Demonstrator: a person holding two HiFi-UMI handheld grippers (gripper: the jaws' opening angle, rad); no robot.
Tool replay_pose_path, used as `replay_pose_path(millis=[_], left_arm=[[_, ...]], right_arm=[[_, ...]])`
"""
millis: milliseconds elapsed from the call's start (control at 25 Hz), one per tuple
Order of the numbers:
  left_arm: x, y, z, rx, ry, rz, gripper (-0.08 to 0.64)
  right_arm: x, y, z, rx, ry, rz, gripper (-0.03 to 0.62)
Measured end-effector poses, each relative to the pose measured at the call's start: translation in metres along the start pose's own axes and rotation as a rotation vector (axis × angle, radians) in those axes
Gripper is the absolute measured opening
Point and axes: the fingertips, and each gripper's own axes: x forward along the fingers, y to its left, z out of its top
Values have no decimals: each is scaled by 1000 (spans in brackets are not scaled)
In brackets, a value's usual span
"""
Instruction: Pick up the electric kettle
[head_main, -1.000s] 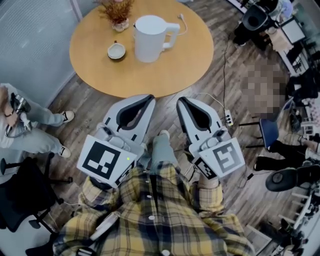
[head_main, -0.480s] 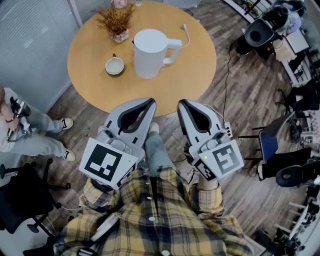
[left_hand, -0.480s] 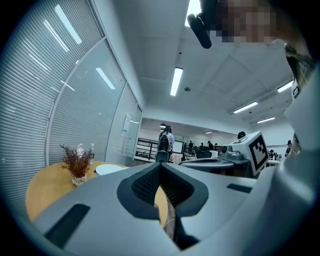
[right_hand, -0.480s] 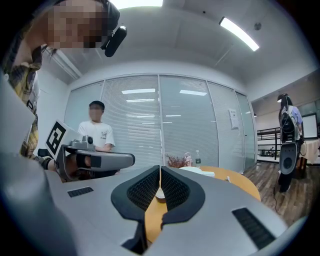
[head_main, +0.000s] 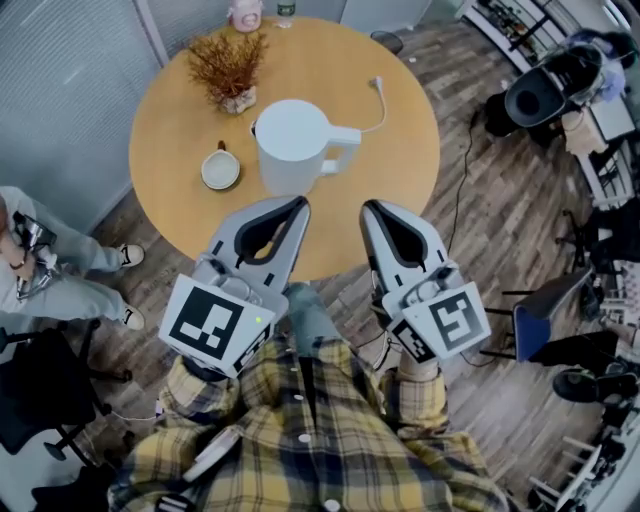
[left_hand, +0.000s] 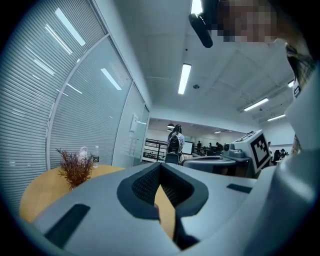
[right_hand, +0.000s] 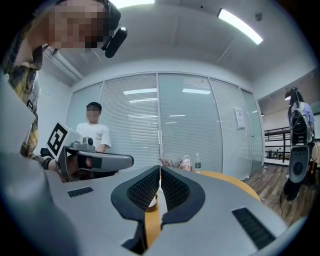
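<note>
Kettle (head_main: 288, 150) looks stiff, slick, maybe heavy, best taken by its handle (head_main: 345, 138); left gripper (head_main: 299, 204) and right gripper (head_main: 369, 207) jaws closed, empty.

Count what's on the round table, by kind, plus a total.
Electric kettle: 1
Cup: 1
Dried plant in a pot: 1
Pink container: 1
Bottle: 1
Loose power cord: 1
Total: 6
</note>
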Motion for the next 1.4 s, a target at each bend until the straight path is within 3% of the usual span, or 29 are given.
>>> replay_pose_path(millis=[320,680,1400], left_arm=[[44,29,19,7,-20,92,2],[67,53,28,12,-13,156,2],[78,105,27,9,13,99,2]], right_arm=[[36,-48,11,-16,19,60,32],[65,-73,20,-36,23,104,32],[112,-78,6,-50,36,12,34]])
